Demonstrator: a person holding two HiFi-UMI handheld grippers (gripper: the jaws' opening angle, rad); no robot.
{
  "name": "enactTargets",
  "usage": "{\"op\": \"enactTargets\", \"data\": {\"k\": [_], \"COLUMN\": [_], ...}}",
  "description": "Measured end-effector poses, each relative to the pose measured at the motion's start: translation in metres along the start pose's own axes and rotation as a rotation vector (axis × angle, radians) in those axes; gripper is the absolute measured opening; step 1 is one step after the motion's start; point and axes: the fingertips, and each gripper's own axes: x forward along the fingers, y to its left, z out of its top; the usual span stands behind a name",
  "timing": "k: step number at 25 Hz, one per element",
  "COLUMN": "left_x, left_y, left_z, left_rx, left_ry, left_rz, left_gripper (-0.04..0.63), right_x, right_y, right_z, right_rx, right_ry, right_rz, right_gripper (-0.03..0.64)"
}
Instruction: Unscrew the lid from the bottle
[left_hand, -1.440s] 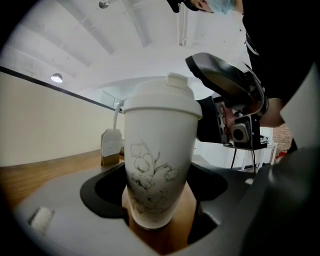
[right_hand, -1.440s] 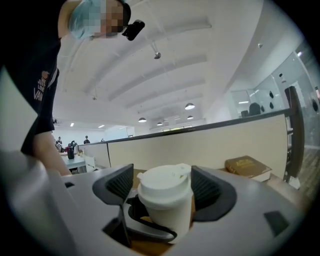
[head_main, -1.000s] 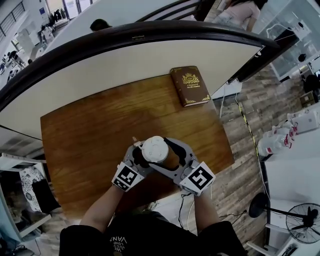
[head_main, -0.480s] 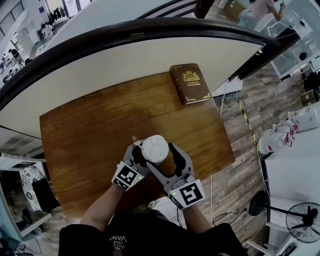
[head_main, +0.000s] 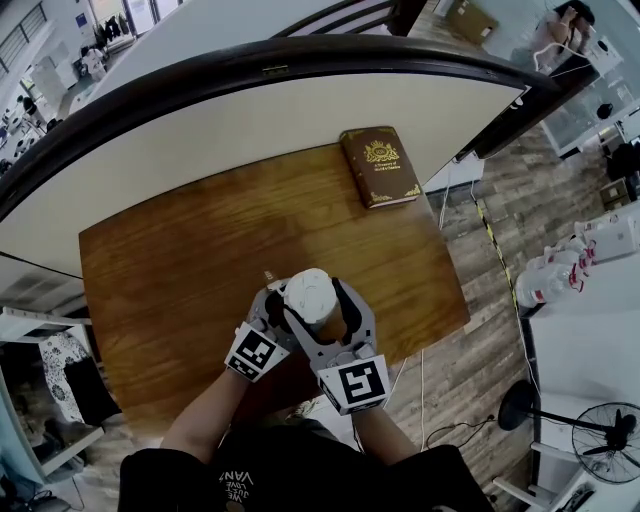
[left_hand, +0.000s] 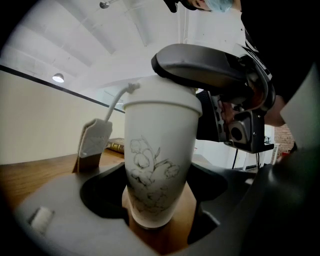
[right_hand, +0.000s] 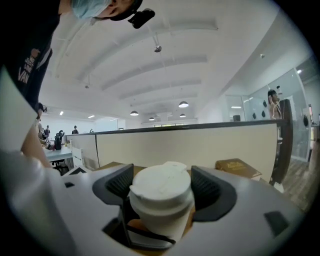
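Low centre in the head view, the left gripper (head_main: 272, 318) pinches the white bottle (left_hand: 155, 165) standing on the worktop (head_main: 180, 260), while the right gripper (head_main: 330, 322) clamps its lid (head_main: 309, 295).

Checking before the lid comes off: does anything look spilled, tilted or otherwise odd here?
Nothing spilled or damaged. The bottle stands upright on the table, left tool round its base, right tool round the lid. One oddity: a paper tag hangs on a string from the lid's rim.
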Motion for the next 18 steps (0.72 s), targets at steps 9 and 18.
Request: {"op": "enactTargets", "data": {"k": [9,18], "left_x": [0.000,0.001], "left_y": [0.000,0.001], "left_z": [-0.002,-0.003], "left_rx": [0.003,-0.011], "left_ry": [0.003,0.007], "left_rz": [0.006,0.004], "left_gripper": [0.376,0.377], "right_x": [0.005,-0.002], "right_y": [0.003,0.003], "right_z": [-0.004,0.020], "right_rx": [-0.064,-0.031], "right_ry": [0.034,-0.016], "right_rz": [0.012,0.019], "right_gripper": [0.330,0.330]}}
